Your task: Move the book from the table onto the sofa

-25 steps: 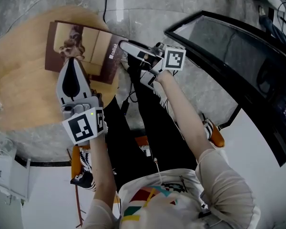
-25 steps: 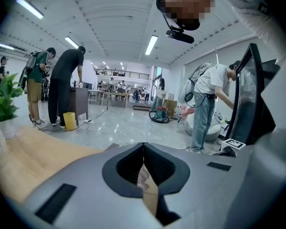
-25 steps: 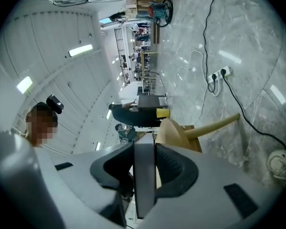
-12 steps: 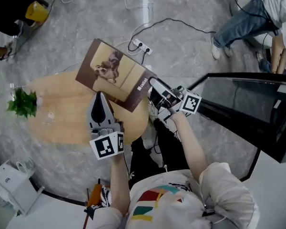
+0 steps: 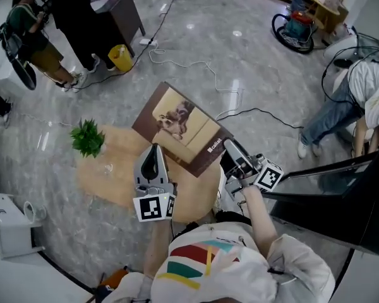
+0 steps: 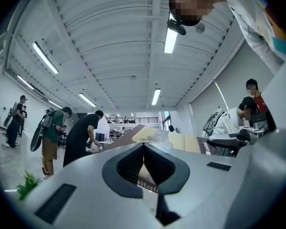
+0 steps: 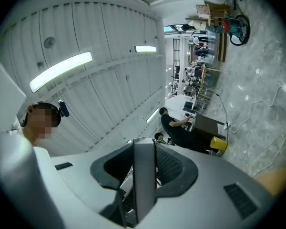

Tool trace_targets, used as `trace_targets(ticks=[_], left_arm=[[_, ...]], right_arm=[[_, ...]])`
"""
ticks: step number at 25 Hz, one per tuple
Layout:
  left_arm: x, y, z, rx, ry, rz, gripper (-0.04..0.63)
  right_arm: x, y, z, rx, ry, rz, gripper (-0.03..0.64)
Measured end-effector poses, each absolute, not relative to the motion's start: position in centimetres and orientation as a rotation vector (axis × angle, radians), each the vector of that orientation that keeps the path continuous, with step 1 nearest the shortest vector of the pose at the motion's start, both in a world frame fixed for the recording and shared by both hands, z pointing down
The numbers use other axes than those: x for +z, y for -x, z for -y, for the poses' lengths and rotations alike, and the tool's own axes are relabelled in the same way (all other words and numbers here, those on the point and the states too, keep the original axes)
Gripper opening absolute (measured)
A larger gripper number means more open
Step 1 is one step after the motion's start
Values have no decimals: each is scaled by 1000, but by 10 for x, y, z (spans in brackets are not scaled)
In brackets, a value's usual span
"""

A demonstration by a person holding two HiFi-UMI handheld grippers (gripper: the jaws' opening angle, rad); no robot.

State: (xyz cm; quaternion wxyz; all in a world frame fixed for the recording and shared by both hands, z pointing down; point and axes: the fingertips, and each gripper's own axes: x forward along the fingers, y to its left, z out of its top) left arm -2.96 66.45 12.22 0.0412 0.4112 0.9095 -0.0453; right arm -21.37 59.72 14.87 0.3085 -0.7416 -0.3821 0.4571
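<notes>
**Head view, near to far.** The left tool (image 5: 153, 151) and right tool (image 5: 228, 149) hold the book (image 5: 180, 126) in the air over the round wooden worktop (image 5: 107, 178), with a plant (image 5: 87, 137) at the worktop's 10 o'clock rim. A dark glass panel (image 5: 328, 207) stands at 4 o'clock. Cables (image 5: 252, 111) cross the floor at 1 o'clock and a yellow bin (image 5: 120, 57) sits at 11 o'clock. Only the gripper views show ceiling lights (image 6: 170, 37) and the grips. The left jaws are nearly together on the cover's edge. The right jaws are partly apart, clamping the book edge-on.

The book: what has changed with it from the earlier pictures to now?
The book was lifted off the wooden table and now hangs in the air above it, carried up by the left gripper and right gripper. Both stayed shut on its edges. The table and plant kept their places.
</notes>
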Motion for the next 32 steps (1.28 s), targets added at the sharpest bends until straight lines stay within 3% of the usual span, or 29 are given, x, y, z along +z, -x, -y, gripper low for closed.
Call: trace_targets(ticks=[8,17,32], left_arm=[[98,-15,-662,-192,-1311,-2702,8],[102,-12,-673,-87,-1174,-2782,8],[119,95,-524,-46,-422,-3000,8]], right_arm=[[138,168,-591,1178,1975,942,155],[134,167,-581,1181,1902,1099,155],[164,211,-338,1549,1556,1622,152]])
